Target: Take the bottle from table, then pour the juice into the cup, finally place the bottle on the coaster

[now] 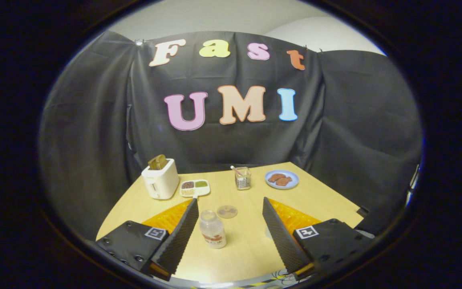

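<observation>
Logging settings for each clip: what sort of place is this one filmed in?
Likely a staged booth set up as a breakfast table: a wooden table before a black cloth wall, with a toaster and a plate of food. The open claw flanks a bottle.

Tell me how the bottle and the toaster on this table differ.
The bottle is small, clear and round; the toaster is bigger, white, opaque and boxy. The bottle stands between the open gripper's fingers, nearer the left one and untouched; the toaster sits far beyond them, by the booth wall. The toaster has toast sticking out of its top; the bottle's top is closed. Both stand upright on the table.
</observation>
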A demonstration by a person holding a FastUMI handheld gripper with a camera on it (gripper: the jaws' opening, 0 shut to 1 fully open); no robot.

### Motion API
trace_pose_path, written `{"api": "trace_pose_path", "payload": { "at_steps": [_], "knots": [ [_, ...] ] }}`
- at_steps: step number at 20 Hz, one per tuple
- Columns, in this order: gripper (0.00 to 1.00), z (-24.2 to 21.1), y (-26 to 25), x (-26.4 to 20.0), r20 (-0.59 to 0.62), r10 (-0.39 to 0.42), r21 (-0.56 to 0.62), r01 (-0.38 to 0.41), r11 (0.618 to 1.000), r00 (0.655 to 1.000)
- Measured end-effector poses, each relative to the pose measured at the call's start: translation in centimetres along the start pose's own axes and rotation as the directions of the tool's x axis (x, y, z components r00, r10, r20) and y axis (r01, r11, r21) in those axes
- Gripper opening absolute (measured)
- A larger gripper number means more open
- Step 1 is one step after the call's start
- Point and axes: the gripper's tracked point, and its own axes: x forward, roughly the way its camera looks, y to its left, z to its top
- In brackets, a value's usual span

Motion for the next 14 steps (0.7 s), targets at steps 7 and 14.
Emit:
{"api": "trace_pose_path", "payload": {
  "at_steps": [7, 14],
  "knots": [
    [1.00, -6.9, -0.9, 1.5, -0.075, -0.095, -0.018, 0.094, 0.995, 0.993],
    [1.00, -12.1, 0.7, 4.1, -0.123, -0.106, 0.036, 0.111, 0.993, 0.987]
  ]
}}
